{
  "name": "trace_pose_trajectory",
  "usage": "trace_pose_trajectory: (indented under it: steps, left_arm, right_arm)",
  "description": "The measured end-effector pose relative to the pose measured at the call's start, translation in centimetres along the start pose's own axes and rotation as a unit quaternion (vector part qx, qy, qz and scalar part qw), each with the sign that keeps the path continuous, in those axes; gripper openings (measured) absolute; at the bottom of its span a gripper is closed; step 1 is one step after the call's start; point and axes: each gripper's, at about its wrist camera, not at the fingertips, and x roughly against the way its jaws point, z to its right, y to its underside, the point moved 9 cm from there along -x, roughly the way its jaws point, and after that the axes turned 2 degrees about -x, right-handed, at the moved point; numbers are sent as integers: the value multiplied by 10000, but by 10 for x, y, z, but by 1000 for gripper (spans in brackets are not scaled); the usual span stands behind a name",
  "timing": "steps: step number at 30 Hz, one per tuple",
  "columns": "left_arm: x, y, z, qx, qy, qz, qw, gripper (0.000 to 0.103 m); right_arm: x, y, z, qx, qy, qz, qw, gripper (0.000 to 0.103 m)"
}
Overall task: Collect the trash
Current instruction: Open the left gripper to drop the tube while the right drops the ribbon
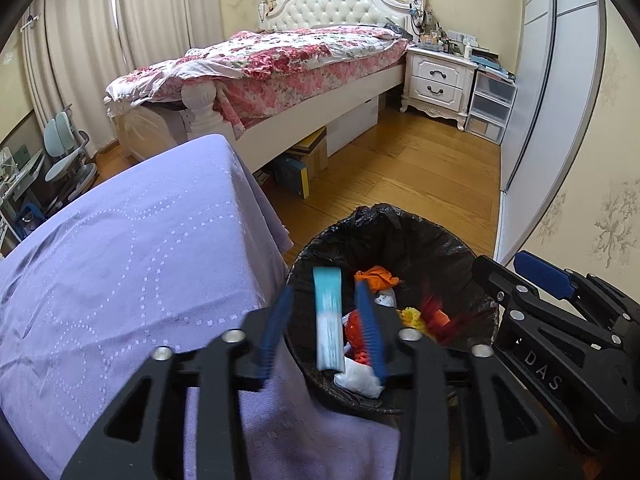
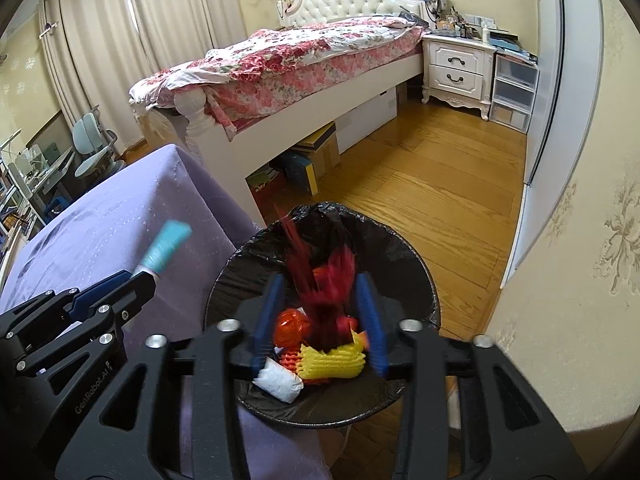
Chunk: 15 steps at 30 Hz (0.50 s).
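Trash bin point(image 1: 460, 256), lined w/ a black bag, sits on the wood floor point(image 1: 420, 168) just right of our purple-draped table point(image 1: 120, 264), and we've got both grippers angled down over it. Our left gripper point(image 1: 326, 332) has its blue pads apart; a teal-and-white strip point(image 1: 329, 320), motion-blurred, sits between them w/ gaps on both sides, so the pads aren't pressing on it. In the right wrist view that same strip pokes up past the left gripper's tip, above the cloth edge. Our right gripper point(image 2: 320, 320) is likewise parted, pads clear of a blurred dark-red scrap point(image 2: 324, 292) that streaks between them over the bin mouth. No earlier view, so we only call both jaws partly spread, nothing clamped. Inside the bin: yellow foam netting point(image 2: 332, 360), orange-red netting point(image 2: 294, 326), a white crumpled wad point(image 2: 280, 386) near the front rim, plus an orange piece point(image 1: 376, 276) at the back. Room: a bed point(image 1: 288, 60) w/ pink floral quilt and white tufted headboard, boxes under it, cream curtains point(image 1: 80, 40) on the left, a white nightstand point(image 1: 438, 80) w/ cluttered top, clear plastic drawers beside it, a desk chair point(image 1: 64, 152) far left, floral wallpaper at right. Writing: "DAS" reads on the right gripper's body in the left wrist view; "GenRobot.AI" on the left gripper's body in the right wrist view.
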Motion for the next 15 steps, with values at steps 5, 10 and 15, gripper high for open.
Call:
trace_pose_trajectory:
  steps: [5,10,15]
  left_arm:
    - [5,-2,-7,68,-107,69,9999,60]
    - [12,-2,-17,129,-215,153,9996,69]
    - [20,-1,-26,275,-243,175,9992,72]
  right_arm:
    - [2,-1,3,-33,121,45,9999,51]
    - [3,-4,5,-62,188,85,9998,61]
    - [9,-5,7,-88,215,112,9997,70]
